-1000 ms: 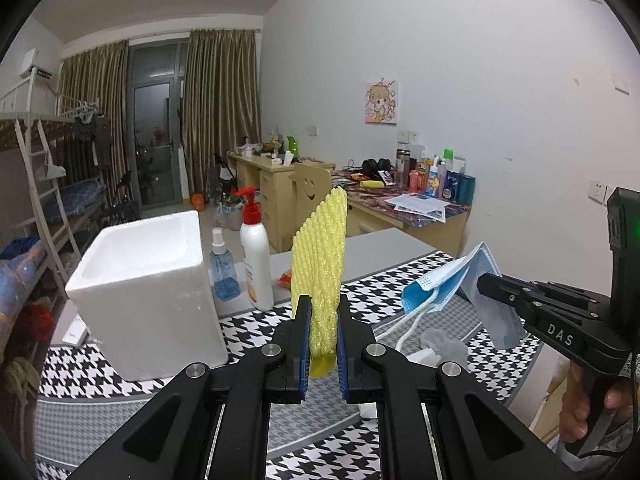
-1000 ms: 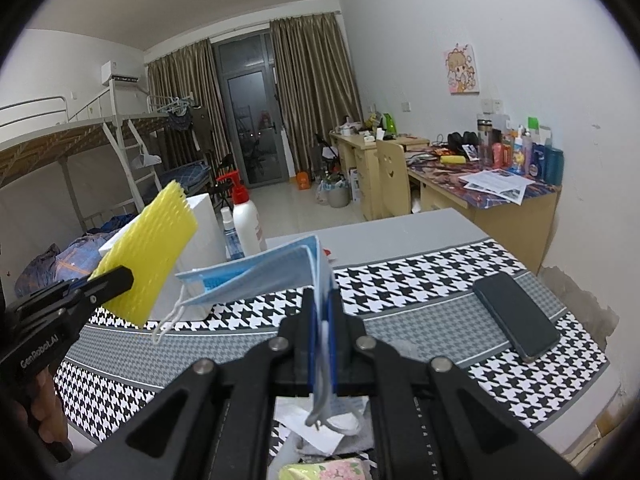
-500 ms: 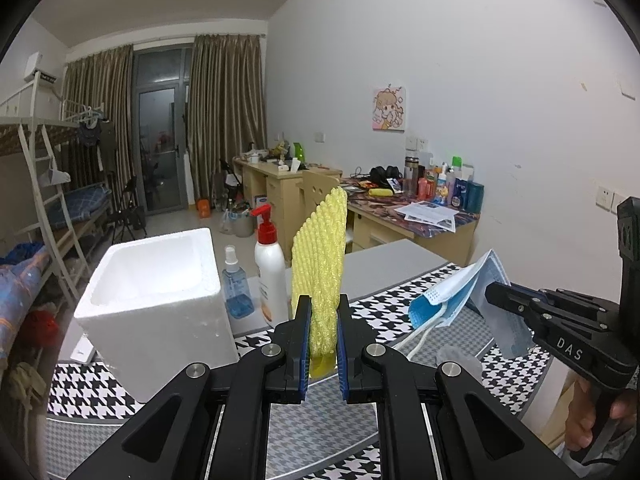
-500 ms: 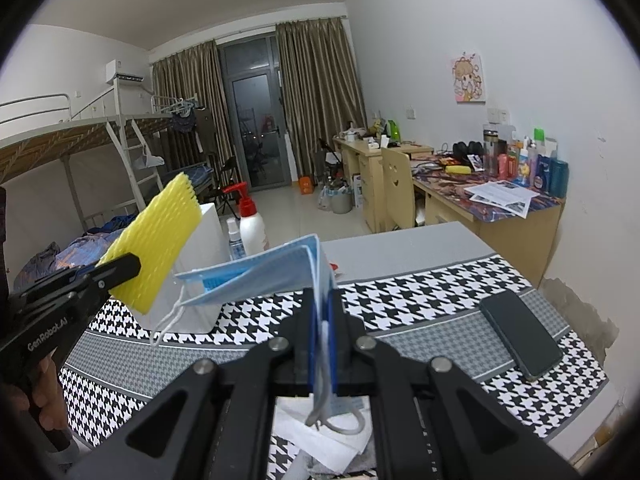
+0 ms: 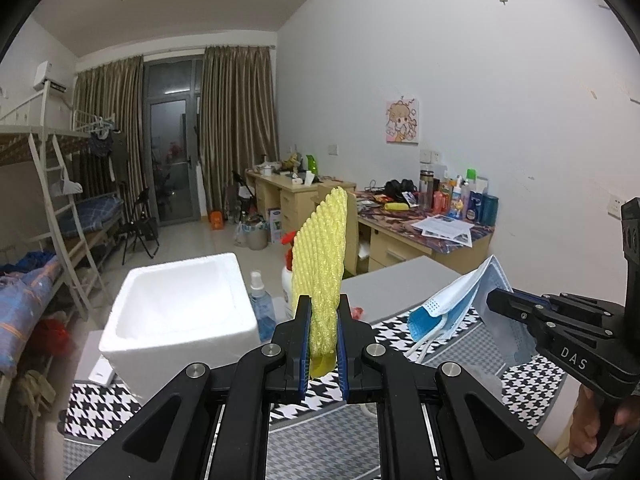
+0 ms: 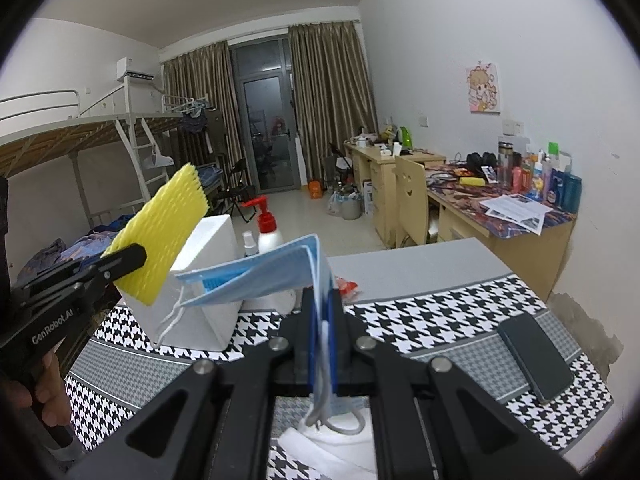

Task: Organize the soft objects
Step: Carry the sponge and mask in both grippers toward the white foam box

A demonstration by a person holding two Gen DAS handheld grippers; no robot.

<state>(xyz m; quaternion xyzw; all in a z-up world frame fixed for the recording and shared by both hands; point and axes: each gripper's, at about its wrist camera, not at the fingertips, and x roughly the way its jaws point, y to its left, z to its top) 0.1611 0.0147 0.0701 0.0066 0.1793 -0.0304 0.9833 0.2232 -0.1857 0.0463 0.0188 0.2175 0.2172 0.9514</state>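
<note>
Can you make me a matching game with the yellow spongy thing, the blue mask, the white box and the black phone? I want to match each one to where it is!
Things:
1. yellow foam net
2. blue face mask
3. white foam box
4. black phone

Places:
A. lying flat on the checkered tablecloth
B. pinched in the right gripper
C. standing open on the table
D. pinched in the left gripper

Pairs: 1-D, 2-B, 3-C, 4-A

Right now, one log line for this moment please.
left gripper: shut on yellow foam net | right gripper: shut on blue face masks | foam box: empty
</note>
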